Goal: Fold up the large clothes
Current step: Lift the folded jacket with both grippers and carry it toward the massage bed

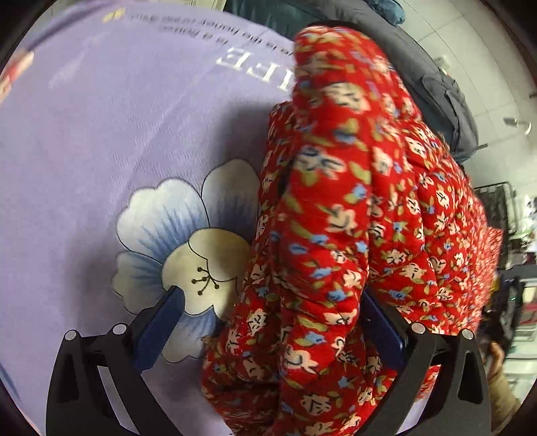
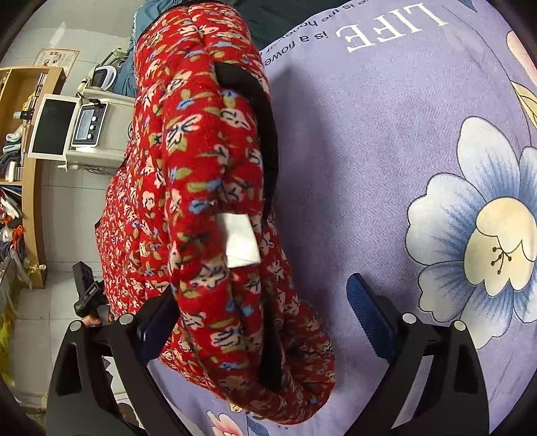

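Note:
A thick red padded jacket with a small flower print [image 1: 352, 218] lies bunched on a lilac bed sheet [image 1: 100, 134]. It runs from between my left gripper's fingers up the right half of the left wrist view. My left gripper [image 1: 272, 322] is open, with jacket fabric between its jaws against the right finger. In the right wrist view the jacket [image 2: 201, 201] shows black trim and a white label [image 2: 240, 241]. My right gripper [image 2: 265, 315] is open too, with the jacket's fold lying between its jaws against the left finger.
The sheet [image 2: 386, 151] has large blue-and-cream flowers [image 2: 486, 228] and white lettering [image 2: 386, 30]. Dark clothes [image 1: 436, 84] lie at the bed's far edge. A tiled floor, a wooden shelf [image 2: 30, 167] and a white appliance [image 2: 87, 127] stand beyond the bed.

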Available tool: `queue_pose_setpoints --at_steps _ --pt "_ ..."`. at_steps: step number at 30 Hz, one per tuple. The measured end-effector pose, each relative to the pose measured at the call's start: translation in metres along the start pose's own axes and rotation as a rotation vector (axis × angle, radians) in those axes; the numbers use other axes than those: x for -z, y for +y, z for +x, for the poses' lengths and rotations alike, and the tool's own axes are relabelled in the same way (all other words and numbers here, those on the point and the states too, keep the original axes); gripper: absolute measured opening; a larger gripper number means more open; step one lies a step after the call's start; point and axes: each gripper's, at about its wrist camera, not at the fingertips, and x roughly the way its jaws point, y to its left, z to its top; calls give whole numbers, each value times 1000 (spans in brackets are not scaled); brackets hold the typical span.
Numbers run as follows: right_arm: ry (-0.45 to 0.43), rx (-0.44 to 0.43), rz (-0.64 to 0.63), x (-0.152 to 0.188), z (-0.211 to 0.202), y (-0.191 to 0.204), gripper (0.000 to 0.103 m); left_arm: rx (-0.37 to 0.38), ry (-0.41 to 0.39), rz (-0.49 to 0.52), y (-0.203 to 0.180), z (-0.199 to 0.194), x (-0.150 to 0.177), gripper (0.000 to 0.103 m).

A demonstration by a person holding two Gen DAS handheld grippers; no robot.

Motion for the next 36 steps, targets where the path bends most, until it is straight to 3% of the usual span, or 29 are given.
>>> queue_pose_setpoints --at_steps 5,8,12,17,19,21,24,28,29,33,36 --pt "26 -42 -10 -6 6 -1 93 73 23 -29 13 6 0 99" --pt "55 -103 41 -11 21 -5 93 143 32 -86 25 14 2 99" --pt "62 -170 86 -9 30 -13 98 176 28 -104 30 17 4 99" --pt "50 -205 106 -12 39 -15 98 289 58 -140 38 26 2 99" --pt "58 -210 109 -12 39 -14 98 393 72 -160 45 28 2 99" --pt "94 -251 126 -15 45 -10 98 434 74 -166 51 30 2 98" --pt "117 -261 126 -16 52 -8 98 423 79 -160 54 41 -1 99" --pt "82 -266 135 -21 65 3 98 374 83 -117 36 43 -15 99" --pt "77 -252 123 -22 70 9 98 371 83 -118 32 44 -17 99" --pt "31 -149 92 -21 77 25 99 229 66 -72 10 47 -21 99" --pt "0 -120 86 -14 74 27 91 194 15 -48 4 40 -16 96"
